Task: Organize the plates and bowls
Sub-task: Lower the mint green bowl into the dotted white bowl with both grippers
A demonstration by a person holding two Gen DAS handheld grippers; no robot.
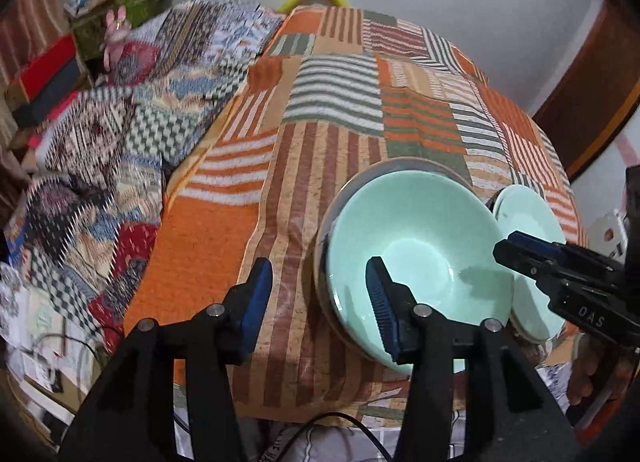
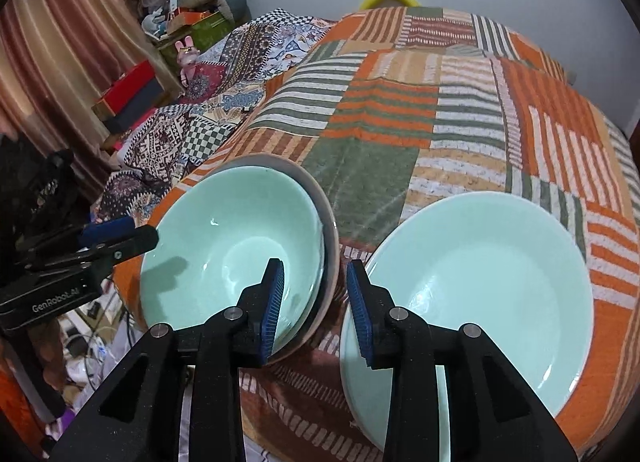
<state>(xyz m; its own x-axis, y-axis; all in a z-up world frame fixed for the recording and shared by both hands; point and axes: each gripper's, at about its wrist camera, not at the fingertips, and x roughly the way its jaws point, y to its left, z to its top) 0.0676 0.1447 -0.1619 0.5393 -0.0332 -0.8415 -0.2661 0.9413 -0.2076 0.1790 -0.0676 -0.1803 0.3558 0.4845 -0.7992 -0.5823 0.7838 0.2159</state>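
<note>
Currently both my tongs, left [image 1: 320, 302] and right [image 2: 316, 310], gape empty; the mint bowl [image 1: 416, 258] may slide off its plate [image 2: 326, 222] if nudged.

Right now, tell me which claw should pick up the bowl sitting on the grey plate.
Probably the left claw: open, one finger already over the bowl rim. The right claw hangs between bowl and mint plate.

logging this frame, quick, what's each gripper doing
left gripper: open, holding nothing
right gripper: open, holding nothing
</note>
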